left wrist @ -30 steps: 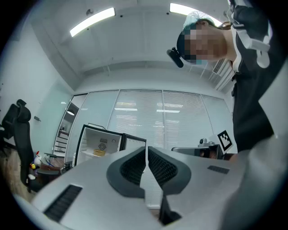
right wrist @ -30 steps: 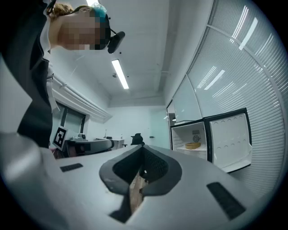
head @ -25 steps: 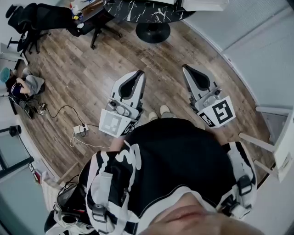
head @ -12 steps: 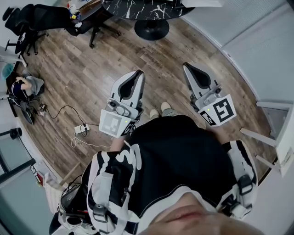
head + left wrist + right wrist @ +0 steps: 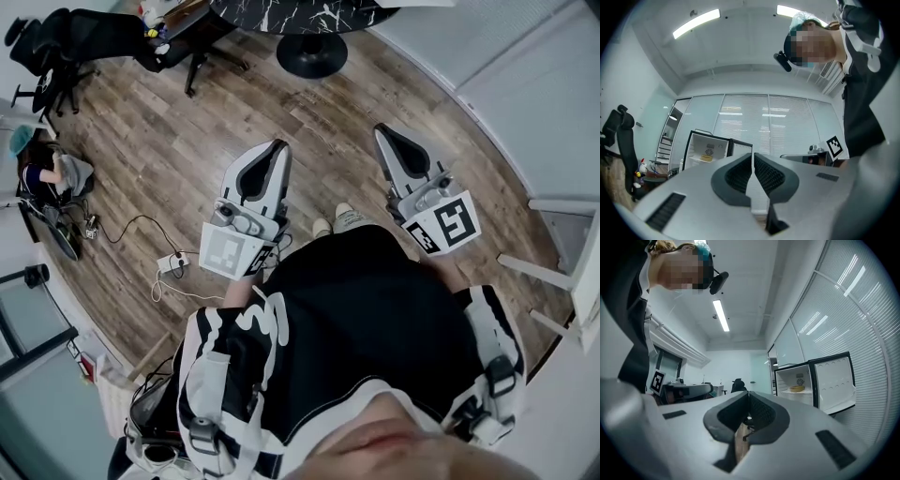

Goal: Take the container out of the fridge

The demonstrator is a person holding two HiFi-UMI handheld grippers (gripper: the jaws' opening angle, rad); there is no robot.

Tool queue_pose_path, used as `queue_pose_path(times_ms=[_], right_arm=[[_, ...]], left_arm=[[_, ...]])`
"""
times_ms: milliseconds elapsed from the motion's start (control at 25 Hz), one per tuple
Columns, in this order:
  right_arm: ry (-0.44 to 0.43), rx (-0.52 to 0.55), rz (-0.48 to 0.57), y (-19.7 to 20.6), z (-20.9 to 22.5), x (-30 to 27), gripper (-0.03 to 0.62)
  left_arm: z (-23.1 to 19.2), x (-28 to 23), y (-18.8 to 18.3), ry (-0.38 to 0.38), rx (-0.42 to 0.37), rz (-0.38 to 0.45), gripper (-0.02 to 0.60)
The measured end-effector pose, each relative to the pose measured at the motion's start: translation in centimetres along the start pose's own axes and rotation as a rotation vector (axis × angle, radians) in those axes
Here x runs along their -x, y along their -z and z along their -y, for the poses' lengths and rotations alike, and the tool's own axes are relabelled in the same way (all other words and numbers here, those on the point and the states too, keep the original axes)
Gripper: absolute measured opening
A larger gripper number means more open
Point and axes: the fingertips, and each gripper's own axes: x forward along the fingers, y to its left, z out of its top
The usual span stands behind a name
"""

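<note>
Sitting in the open fridge (image 5: 696, 140), a yellow container (image 5: 707, 158); left gripper (image 5: 753, 154) and right gripper (image 5: 748, 392) fingers together.

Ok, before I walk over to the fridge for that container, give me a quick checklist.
1. Fridge door open: ok.
2. Yellow container in sight inside the fridge: ok.
3. Left gripper empty: ok; jaws together, not ok for grasping.
4. Right gripper empty: ok; jaws together, not ok for grasping.
5. Fridge within reach: not ok, it stands across the room.
6. Walkway: cannot tell; a power strip with its cable lies on the floor to the left.
</note>
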Motion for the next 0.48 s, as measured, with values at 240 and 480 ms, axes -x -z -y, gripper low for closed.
queue_pose_path(times_ms=[240,480], right_arm=[[0.026,-0.026,-0.004,0.5,-0.3,0.7,0.014],[0.039,-0.040,-0.024,1.5,-0.1,1.1,0.014]], left_arm=[[0.1,0.3,0.6,0.015,0.012,-0.017,0.023],[0.1,0.6,1.0,0.011,0.015,-0.026,0.023]])
